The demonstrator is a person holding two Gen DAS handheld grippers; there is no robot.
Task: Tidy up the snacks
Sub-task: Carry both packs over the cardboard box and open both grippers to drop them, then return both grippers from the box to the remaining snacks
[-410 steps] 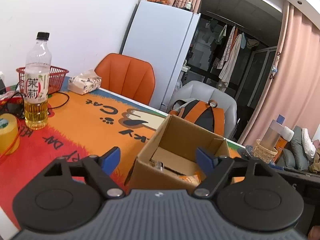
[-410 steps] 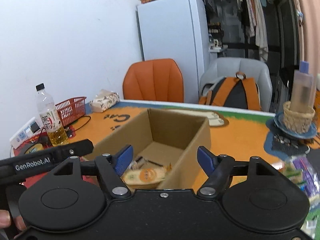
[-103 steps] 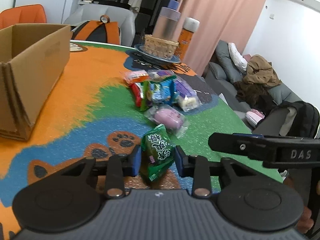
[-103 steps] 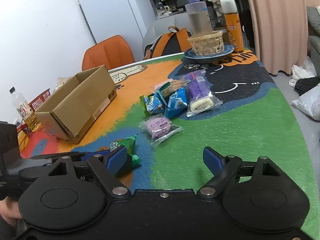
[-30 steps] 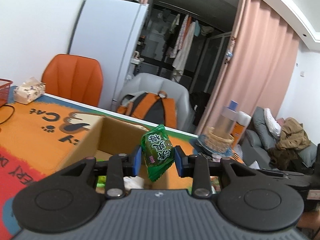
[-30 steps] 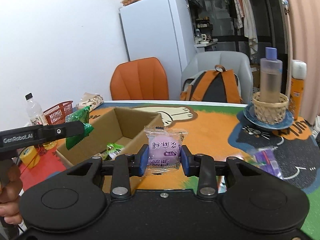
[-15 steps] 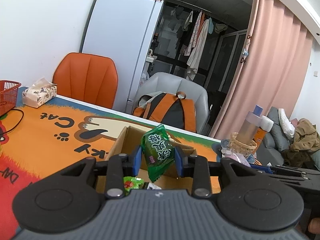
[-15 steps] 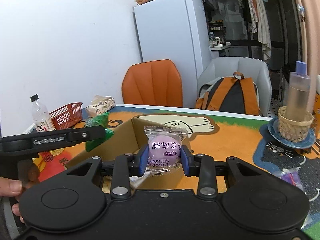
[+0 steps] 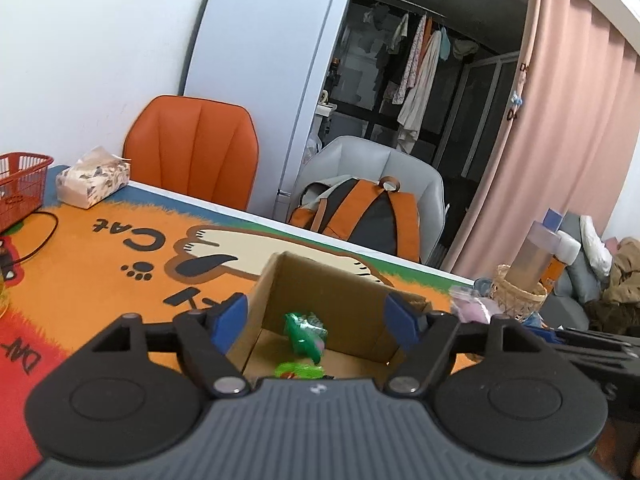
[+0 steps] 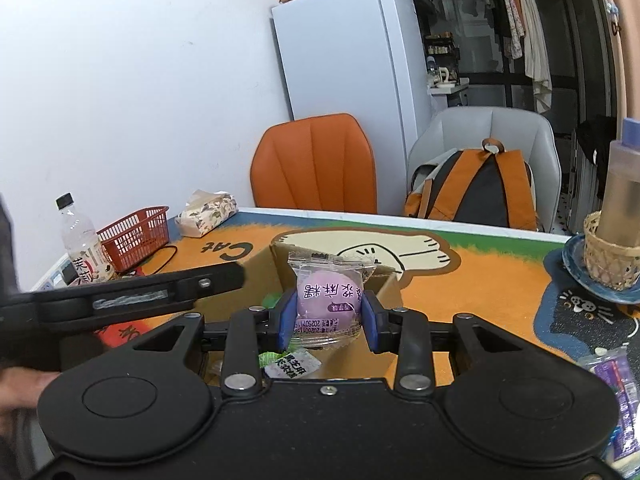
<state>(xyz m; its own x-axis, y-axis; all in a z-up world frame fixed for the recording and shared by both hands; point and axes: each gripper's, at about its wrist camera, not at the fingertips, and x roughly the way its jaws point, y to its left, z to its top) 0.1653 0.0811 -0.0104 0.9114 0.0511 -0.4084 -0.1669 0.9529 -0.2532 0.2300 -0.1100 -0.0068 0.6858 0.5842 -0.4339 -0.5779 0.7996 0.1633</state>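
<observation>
purple round snack in a clear plastic wrapper [image 10: 329,295], clenched between the blue pads of the right gripper [image 10: 329,316], held upright above the near end of the open brown cardboard box [image 9: 332,280] on the orange cartoon-cat table mat [image 9: 120,248]. left gripper [image 9: 316,316] released, blue pads spread wide with nothing between them, hovering over the same box; green crinkly snack packet [image 9: 306,330] seen between those pads, apparently inside the box or dropping into it, with another bright green wrapper [image 9: 298,368] lower down. more wrapped snacks [image 10: 612,368] lying on the mat at the far right, outside the box, so sorting judged only partly done. likely next: letting go of the purple snack over the box. risks from here: dropping too near the box wall and landing the snack on the rim or out on the mat; light slippery wrapper clinging to a pad and falling late; both grippers crowding the same opening, with the left gripper's black body crossing just in front of the right one, and knocking together or nudging the light box. further out: orange chair [image 9: 192,152], grey chair with orange-and-black backpack [image 9: 360,216], red mesh basket [image 10: 134,232], tissue pack [image 10: 206,208], clear tea bottle [image 10: 82,244].
</observation>
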